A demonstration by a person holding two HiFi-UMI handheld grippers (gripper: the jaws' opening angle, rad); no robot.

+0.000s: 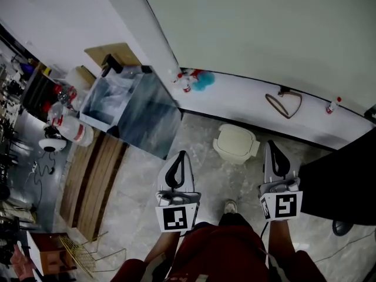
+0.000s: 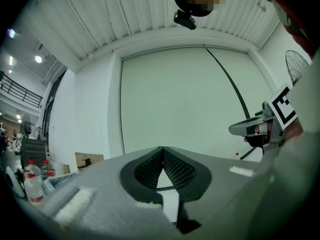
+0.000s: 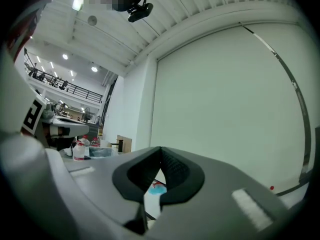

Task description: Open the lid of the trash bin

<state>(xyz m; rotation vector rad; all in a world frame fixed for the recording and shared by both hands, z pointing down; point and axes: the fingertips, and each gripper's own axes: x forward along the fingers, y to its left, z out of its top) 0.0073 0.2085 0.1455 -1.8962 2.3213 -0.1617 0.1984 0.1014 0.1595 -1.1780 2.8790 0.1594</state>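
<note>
- Shoe [image 1: 230, 206] sat at bottom centre of the head view, between the two grippers. The person stood near the bin, facing it.
- Left gripper [image 1: 181, 156] was at lower centre, jaws pressed together at the tips with nothing between them. The left gripper view showed only wall past the tips.
- Right gripper [image 1: 271, 147] was at lower right, likewise closed tip to tip and empty. Both pointed forward rather than down.
- Trash bin [image 1: 236, 143] stood on the floor at centre frame, beyond and between the gripper tips and nearer the right one. It was just in front of the white ledge [image 1: 247, 101], with the lid down.
- Neither gripper touched the bin. By my read both were held up well clear of it.
- Judgement: the right gripper had the shorter reach, so tilt it down first, then spread the jaws before arriving at the lid edge.
- The hinge side wasn't readable from above. My guess was the ledge side, so lift from the near edge.
- The bin looked like light plastic, so lift slowly or it could tip or slide toward the ledge.
- Glass tank [image 1: 132, 107] at upper left was well apart from the bin, so no clearance issue.
</note>
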